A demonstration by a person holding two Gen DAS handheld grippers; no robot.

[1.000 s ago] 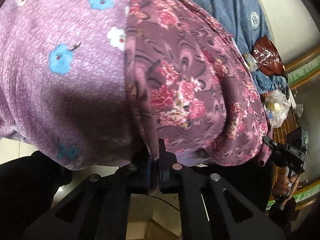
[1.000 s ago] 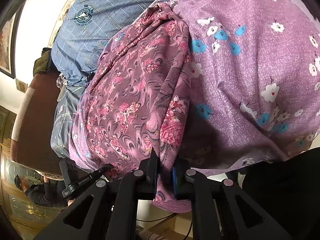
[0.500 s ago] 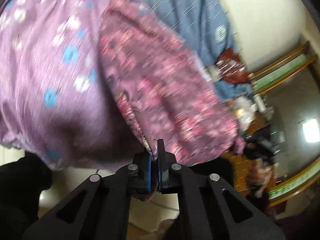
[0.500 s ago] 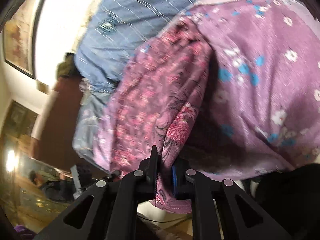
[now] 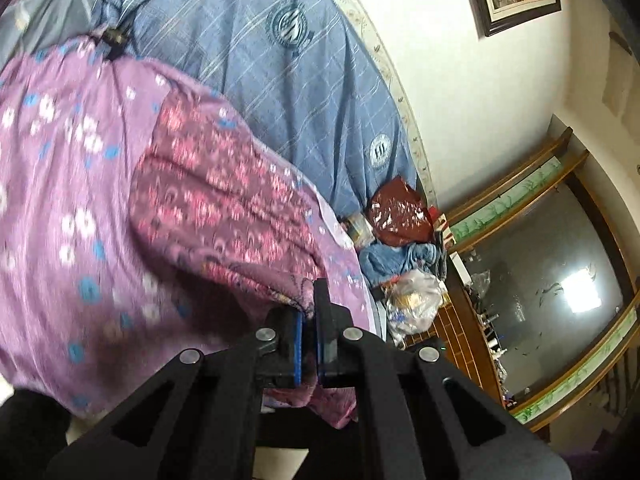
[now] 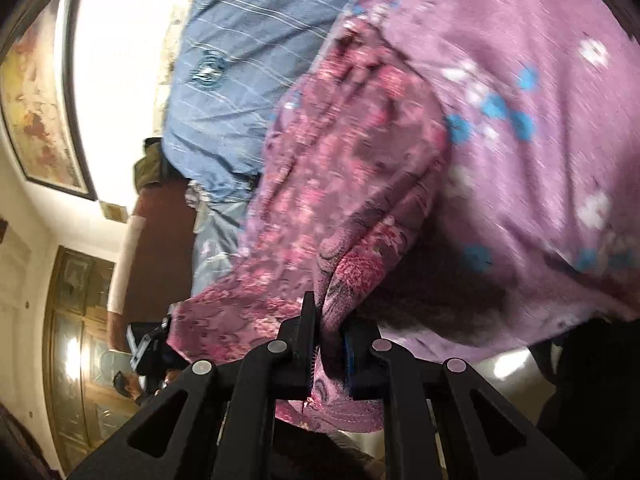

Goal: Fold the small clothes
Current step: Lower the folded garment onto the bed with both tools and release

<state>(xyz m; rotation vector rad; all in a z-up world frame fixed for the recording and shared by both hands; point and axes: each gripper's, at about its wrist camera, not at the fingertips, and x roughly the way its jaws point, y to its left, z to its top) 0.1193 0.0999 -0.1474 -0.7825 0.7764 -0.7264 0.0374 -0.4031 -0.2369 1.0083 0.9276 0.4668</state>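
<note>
Your left tongs (image 5: 309,334) are clenched on one edge of the maroon floral garment (image 5: 224,200), your right tongs (image 6: 328,344) on another, bunching it. It hangs over the lilac flowered sheet (image 5: 60,200) on the bed. Motion blur smears the print, and the cloth's lower hem drops out of sight behind the tongs.
</note>
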